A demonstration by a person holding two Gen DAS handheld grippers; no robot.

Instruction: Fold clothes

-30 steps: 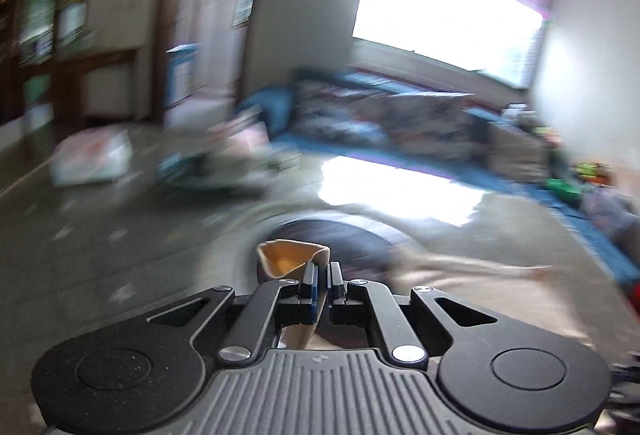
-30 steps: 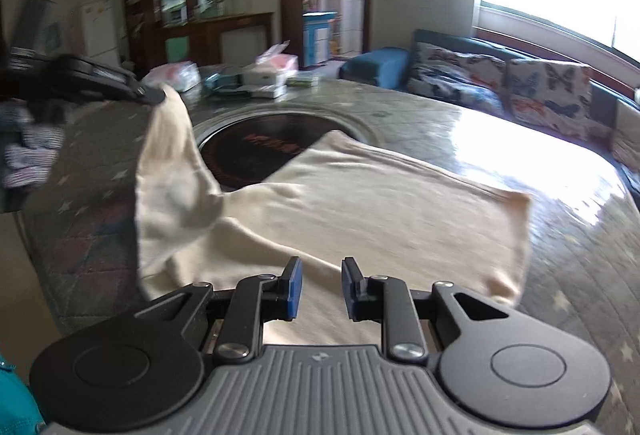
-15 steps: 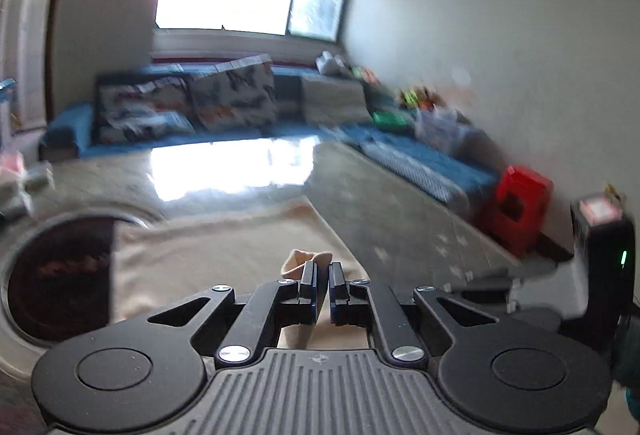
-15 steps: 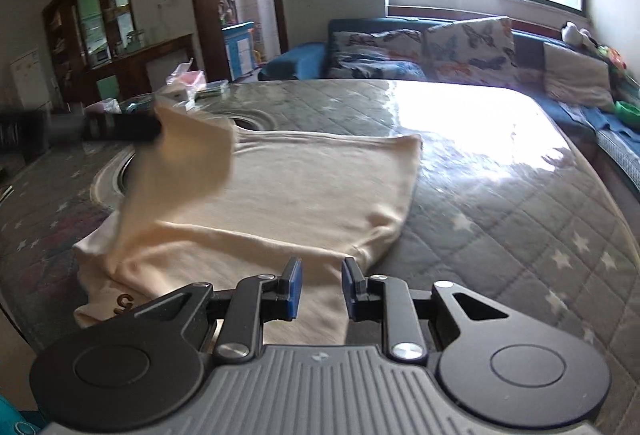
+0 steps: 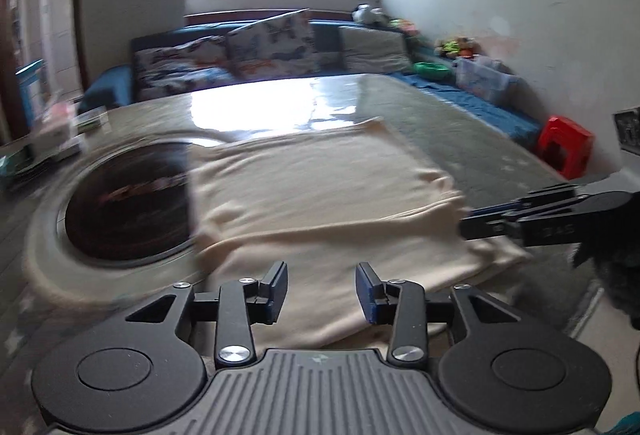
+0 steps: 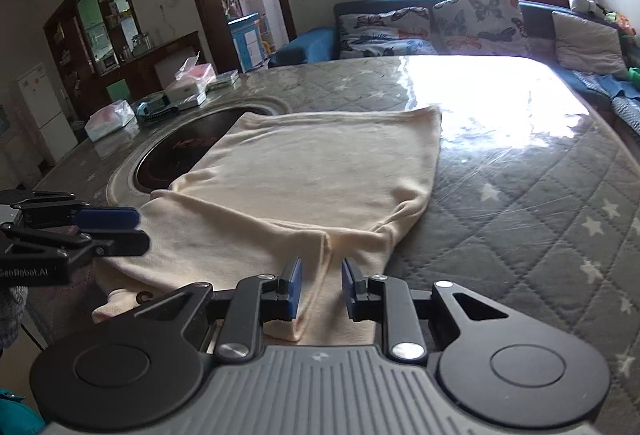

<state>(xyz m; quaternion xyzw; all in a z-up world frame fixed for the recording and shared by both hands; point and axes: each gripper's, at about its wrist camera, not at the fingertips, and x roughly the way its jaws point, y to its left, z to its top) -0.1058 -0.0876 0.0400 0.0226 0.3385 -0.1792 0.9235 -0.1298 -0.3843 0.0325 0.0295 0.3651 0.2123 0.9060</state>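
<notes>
A cream garment (image 5: 320, 191) (image 6: 320, 171) lies flat on the grey quilted table (image 6: 540, 195), with its near part folded over onto itself. My left gripper (image 5: 322, 291) hovers open just above the garment's near edge, with nothing between its fingers. In the right wrist view the left gripper (image 6: 120, 229) shows side-on at the cloth's left edge. My right gripper (image 6: 322, 291) stands open over the near right part, where a folded flap edge (image 6: 325, 255) runs up between its fingers. The right gripper (image 5: 472, 223) reaches in from the right at the cloth's right edge.
A round dark inset (image 5: 124, 211) (image 6: 180, 155) sits in the table under the garment's left side. Boxes and tissue packs (image 6: 188, 83) stand at the table's far left. A blue sofa with cushions (image 6: 440, 23) runs behind. A red stool (image 5: 564, 151) stands on the right.
My left gripper, shut on a cream corner, carried it across the garment, then opened and let it go. The flap now lies folded flat. The right gripper stayed open.
</notes>
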